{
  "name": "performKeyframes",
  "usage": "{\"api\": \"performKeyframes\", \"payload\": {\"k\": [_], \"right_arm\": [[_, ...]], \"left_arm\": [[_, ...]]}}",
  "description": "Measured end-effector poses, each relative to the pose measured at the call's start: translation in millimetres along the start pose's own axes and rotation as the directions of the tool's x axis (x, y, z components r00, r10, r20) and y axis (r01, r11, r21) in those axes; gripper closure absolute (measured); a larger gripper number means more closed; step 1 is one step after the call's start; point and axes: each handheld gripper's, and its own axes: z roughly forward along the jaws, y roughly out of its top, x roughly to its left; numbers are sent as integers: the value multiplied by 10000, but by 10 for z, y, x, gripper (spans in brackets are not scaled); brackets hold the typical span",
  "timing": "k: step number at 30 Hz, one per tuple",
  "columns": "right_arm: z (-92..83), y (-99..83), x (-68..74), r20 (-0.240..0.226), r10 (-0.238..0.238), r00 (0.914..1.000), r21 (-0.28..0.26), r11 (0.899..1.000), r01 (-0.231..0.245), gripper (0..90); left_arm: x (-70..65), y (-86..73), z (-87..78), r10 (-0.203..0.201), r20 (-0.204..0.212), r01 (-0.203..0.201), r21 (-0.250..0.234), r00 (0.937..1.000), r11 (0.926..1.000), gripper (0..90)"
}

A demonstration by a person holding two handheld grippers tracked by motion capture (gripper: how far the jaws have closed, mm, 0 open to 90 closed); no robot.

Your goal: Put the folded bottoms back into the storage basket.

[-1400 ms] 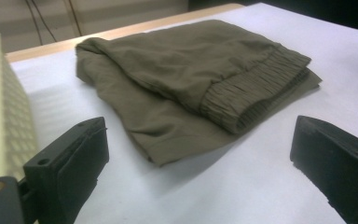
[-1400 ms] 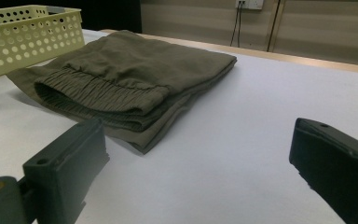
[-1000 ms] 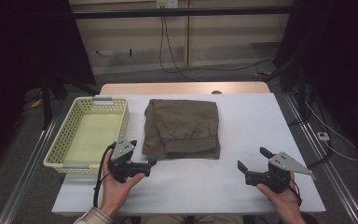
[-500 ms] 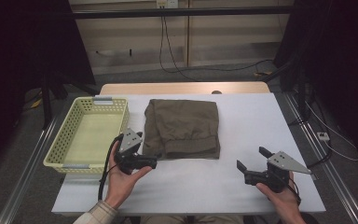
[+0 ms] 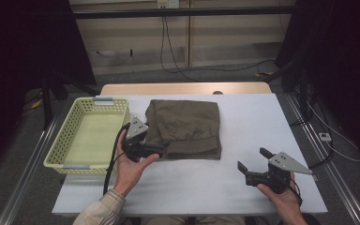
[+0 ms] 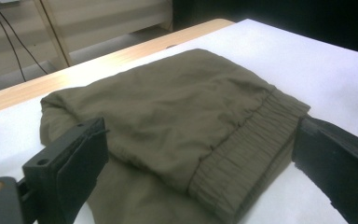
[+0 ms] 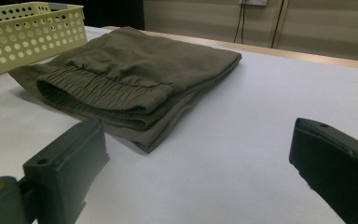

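Note:
A folded olive-green garment [image 5: 185, 126] with an elastic band lies in the middle of the white table [image 5: 253, 117]. My left gripper [image 5: 153, 143] is at its near left corner, open. In the left gripper view the wide-apart jaws of that gripper [image 6: 199, 140] straddle the garment [image 6: 168, 102] and its ribbed band, without clamping it. My right gripper [image 5: 253, 159] is held low over the near right of the table, open and empty. In the right gripper view the garment [image 7: 140, 65] lies well ahead of the spread jaws of the right gripper [image 7: 196, 135].
A pale yellow perforated basket [image 5: 61, 140] stands at the left of the table, beside the garment, and its corner [image 7: 28, 25] shows in the right gripper view. Cables run along the floor behind. Bare white table lies right of the garment.
My left gripper has moved forward and right from the near table to the garment's near left corner. The right gripper has stayed almost where it was.

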Motion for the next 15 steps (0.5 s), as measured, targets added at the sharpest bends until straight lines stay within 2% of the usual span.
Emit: {"api": "performKeyframes", "payload": {"k": [4,8,9,10,11,15], "right_arm": [[1,1,-3,18,41,10000,-11,10000,-41,39],[2,1,-2,-6,4,10000,-5,10000,-4,39],[2,1,-2,-6,8,10000,0,10000,-8,39],[2,1,-3,-4,8,10000,2,10000,-8,39],[2,0,-5,-21,13,10000,-1,10000,-13,39],[3,0,-5,-19,20,10000,5,10000,-20,39]], "left_arm": [[41,37,73,-60,70,59,50,10000,10000,48],[126,47,205,-35,-233,43,318,9997,9995,55],[184,35,280,-312,-355,325,358,9989,9988,56],[184,35,280,-312,-355,325,358,9989,9988,56],[239,25,343,-483,-399,502,463,9980,9977,58],[277,27,423,-560,-539,594,639,9970,9962,58]]}}
